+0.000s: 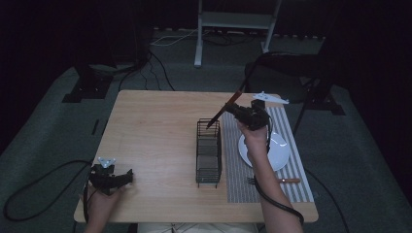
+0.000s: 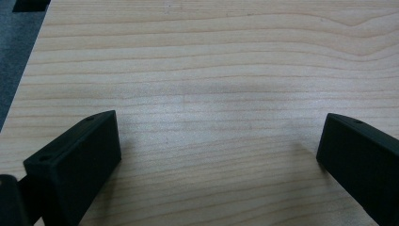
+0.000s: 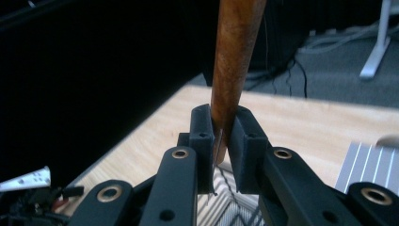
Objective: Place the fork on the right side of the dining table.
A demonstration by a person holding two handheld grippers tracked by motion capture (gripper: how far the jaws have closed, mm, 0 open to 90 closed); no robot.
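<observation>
My right gripper [image 1: 232, 110] [image 3: 221, 136] is shut on a wooden-handled utensil [image 1: 224, 110] [image 3: 235, 56], held above the table's right half. The brown handle slants up and back, and the dark metal end points down at the top far end of a black wire rack [image 1: 209, 153]. The rack stands on the left edge of a striped mat [image 1: 296, 160]. My left gripper [image 1: 127, 175] [image 2: 219, 150] rests low at the table's near left corner, open, with bare wood between its jaws.
A white plate [image 1: 279, 153] lies on the mat, right of the rack, under the right forearm. A wooden-handled fork [image 1: 274, 180] lies near the mat's front edge. Bare wooden tabletop [image 1: 155, 131] spreads left of the rack. Stands and cables sit on the floor beyond.
</observation>
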